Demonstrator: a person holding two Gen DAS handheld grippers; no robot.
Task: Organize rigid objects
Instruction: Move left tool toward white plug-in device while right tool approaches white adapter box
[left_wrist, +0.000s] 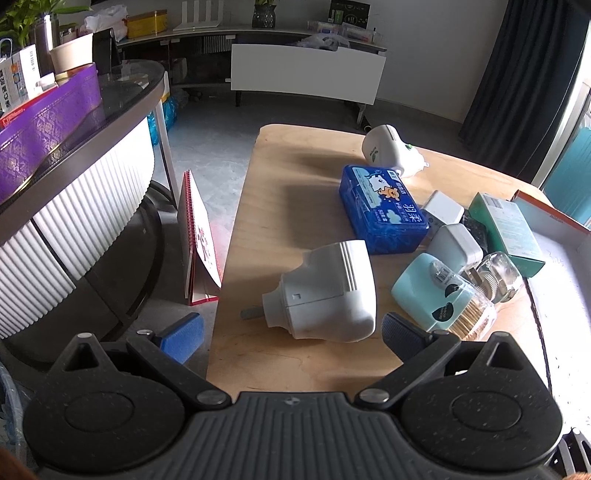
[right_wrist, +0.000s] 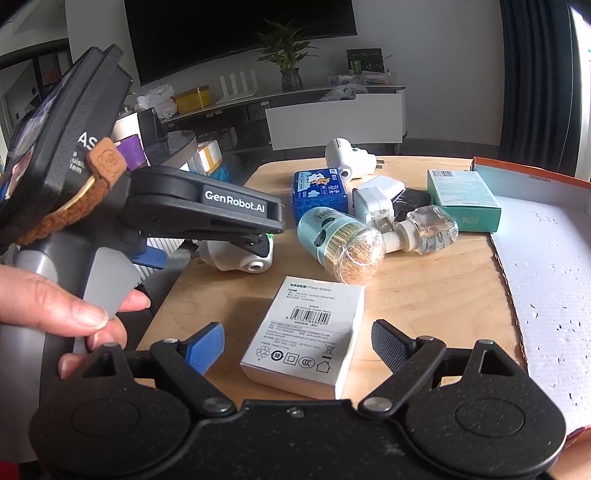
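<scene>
The left hand-held gripper (left_wrist: 291, 332) is held wide open around a white plug-in device (left_wrist: 325, 291) on the worktop (left_wrist: 295, 166); the right hand-held gripper (right_wrist: 297, 345) gapes, empty, over a white adapter box (right_wrist: 306, 336).

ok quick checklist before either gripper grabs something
1. Left gripper open: ok.
2. White plug lies between its fingers, not yet gripped: ok.
3. Right gripper open: ok.
4. Adapter box lies flat between its fingers: ok.
5. Tray bare, room to drop things: ok.
6. Plug free of the toothpick jar: ok, a gap shows.
</scene>
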